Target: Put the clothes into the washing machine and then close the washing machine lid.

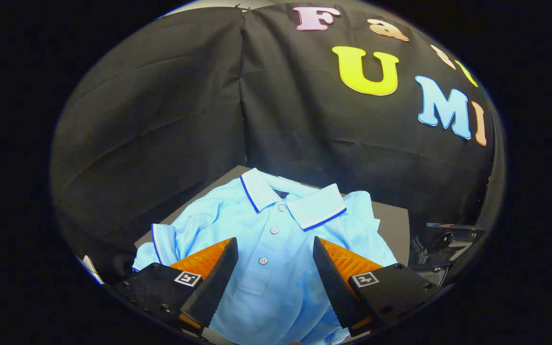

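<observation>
A light blue polo shirt (271,230) with a white, blue-edged collar and a buttoned placket lies spread on a grey tabletop (391,225). My gripper (274,247) hangs just above the shirt's chest, fingers wide apart, with the placket buttons showing between them. Nothing is held. One sleeve with a striped cuff lies beside the left finger (218,278). A dark machine part (443,244) sits to the right of the shirt; I cannot tell if it is the washing machine.
The booth's black cloth wall (161,120) stands close behind the table and wraps around its left side. The table's far edge runs just beyond the shirt collar.
</observation>
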Demonstrator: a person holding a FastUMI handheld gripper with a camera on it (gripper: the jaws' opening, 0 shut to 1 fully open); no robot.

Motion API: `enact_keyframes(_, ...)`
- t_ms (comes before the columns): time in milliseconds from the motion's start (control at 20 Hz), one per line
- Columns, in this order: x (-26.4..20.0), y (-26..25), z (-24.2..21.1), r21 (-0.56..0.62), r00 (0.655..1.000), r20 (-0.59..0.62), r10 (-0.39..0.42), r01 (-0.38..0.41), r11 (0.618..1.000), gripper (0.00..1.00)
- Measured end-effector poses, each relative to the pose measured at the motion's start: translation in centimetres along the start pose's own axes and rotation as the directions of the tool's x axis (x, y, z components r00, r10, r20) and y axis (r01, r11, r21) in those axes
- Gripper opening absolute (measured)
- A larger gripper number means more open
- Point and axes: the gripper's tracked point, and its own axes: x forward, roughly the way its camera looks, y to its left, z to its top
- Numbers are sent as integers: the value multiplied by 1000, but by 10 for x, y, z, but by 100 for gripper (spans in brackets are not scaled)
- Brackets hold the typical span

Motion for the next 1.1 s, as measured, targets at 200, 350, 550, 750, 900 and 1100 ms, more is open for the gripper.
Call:
enact_keyframes(200, 14, 0, -17, 5, 998, -68, 4, -4, 1000, 98)
enact_keyframes(350, 16, -2, -19, -8, 998, -60, 2, -3, 1000, 98)
enact_keyframes(550, 17, 2, -20, -34, 998, -58, 18, -20, 999, 96)
enact_keyframes(750, 17, 6, -18, -53, 996, -79, 43, -47, 997, 85)
enact_keyframes(900, 17, 6, -18, -39, 999, -31, 35, -36, 999, 25)
enact_keyframes(1100, 15, 7, -16, -56, 999, -25, 23, -24, 998, 13)
